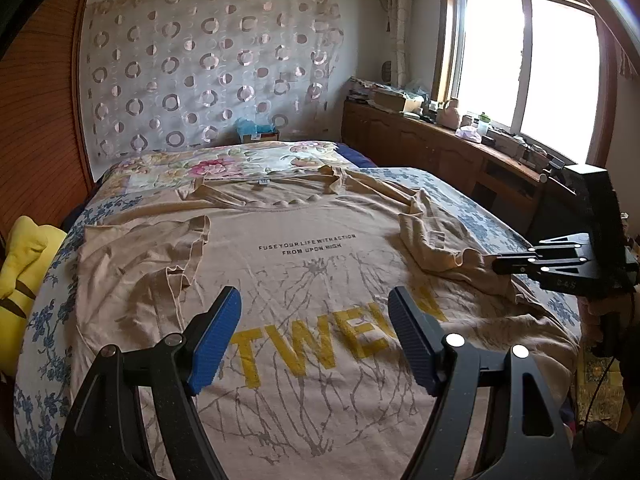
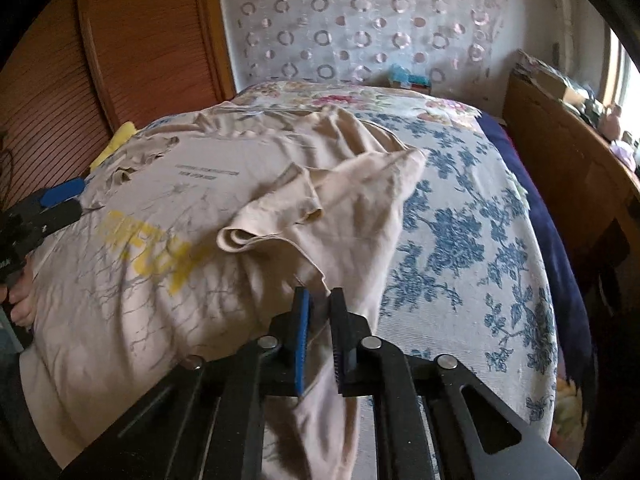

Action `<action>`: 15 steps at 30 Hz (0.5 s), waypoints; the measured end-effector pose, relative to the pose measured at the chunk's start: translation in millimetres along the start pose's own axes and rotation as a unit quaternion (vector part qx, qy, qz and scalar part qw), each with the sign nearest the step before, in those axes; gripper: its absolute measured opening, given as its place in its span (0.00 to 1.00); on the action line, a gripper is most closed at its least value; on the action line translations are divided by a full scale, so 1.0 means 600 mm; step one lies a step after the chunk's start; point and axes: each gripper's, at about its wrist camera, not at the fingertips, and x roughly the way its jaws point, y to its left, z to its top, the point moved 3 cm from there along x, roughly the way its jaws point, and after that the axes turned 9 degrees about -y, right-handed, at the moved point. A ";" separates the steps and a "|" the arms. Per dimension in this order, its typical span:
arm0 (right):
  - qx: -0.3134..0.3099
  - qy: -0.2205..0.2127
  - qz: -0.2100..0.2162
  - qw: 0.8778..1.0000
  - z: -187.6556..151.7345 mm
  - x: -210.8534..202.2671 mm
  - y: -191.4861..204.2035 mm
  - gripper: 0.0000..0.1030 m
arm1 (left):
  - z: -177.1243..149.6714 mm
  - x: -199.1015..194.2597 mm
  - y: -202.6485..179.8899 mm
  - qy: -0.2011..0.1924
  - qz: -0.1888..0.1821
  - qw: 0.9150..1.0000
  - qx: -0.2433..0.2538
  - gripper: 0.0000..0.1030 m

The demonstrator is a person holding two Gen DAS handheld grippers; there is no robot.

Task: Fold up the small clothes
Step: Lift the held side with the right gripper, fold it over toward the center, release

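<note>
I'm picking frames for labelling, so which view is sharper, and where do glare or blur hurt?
Left wrist view: sharp, small print on the T-shirt readable, but the window is blown out white. Right wrist view: softer, yellow lettering smeared, cloth near the right gripper blurred. Both bend straight edges, fisheye.

Black tongs [image 1: 314, 336] with ribbed blue pads [image 1: 216, 344], silver screws.

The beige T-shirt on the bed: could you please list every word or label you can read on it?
"FUSE YOUR LIFE WITH ACTION" on the T-shirt, chest, upper line.
"FROM UPON HIGH" just below it.
"TWE..." in big yellow letters; the rest sits behind the left gripper.
Neck label: too small to read.
</note>
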 end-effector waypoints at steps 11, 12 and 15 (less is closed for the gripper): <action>-0.014 0.011 0.058 0.998 -0.026 -0.025 0.051 0.05 | 0.000 -0.001 0.002 -0.001 0.001 1.000 0.000 0.74; -0.014 0.014 0.061 0.998 -0.028 -0.023 0.055 0.05 | 0.004 0.000 0.006 -0.001 0.001 1.000 -0.001 0.74; -0.008 0.026 0.067 0.997 -0.037 -0.018 0.060 0.05 | 0.005 -0.001 0.009 -0.002 0.002 1.000 -0.003 0.74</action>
